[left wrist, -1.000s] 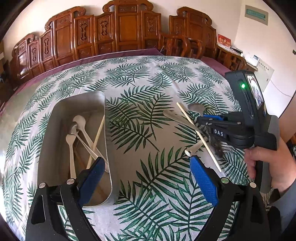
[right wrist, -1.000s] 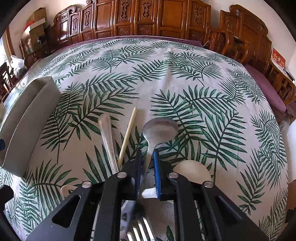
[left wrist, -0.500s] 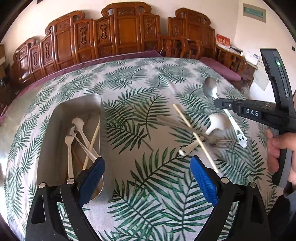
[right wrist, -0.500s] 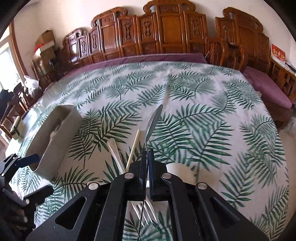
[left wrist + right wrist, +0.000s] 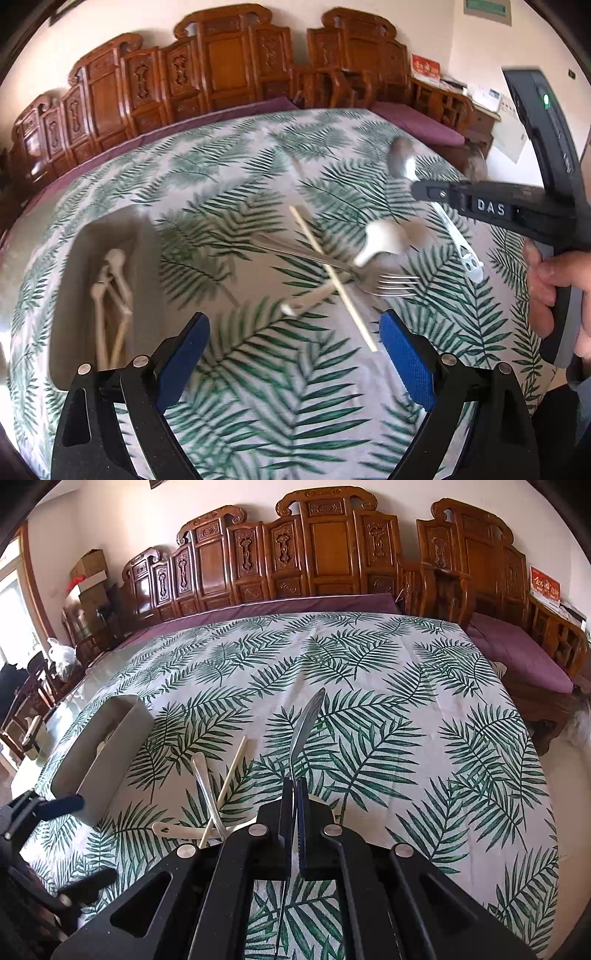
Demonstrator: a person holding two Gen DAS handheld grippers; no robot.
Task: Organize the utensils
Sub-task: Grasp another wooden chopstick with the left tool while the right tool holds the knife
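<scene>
My right gripper (image 5: 294, 786) is shut on the handle of a metal spoon (image 5: 308, 720), held in the air above the table with its bowl edge-on. From the left wrist view that spoon (image 5: 403, 163) sticks out past the right gripper (image 5: 417, 190), its handle hanging below. On the cloth lie a metal fork (image 5: 373, 275), a chopstick (image 5: 332, 277) and a white ceramic spoon (image 5: 380, 240), crossed in a pile. My left gripper (image 5: 291, 350) stands open just in front of the pile, nothing between its blue pads. A metal tray (image 5: 70, 295) at the left holds white spoons and chopsticks.
The table carries a palm-leaf cloth (image 5: 369, 657). Carved wooden chairs (image 5: 325, 554) and purple cushions line the far side. A person's hand (image 5: 554, 288) grips the right tool's handle at the right edge. Boxes and bags sit at the far left of the room.
The right gripper closed on the metal spoon and lifted it off the pile. The left gripper slid right, from over the tray toward the pile.
</scene>
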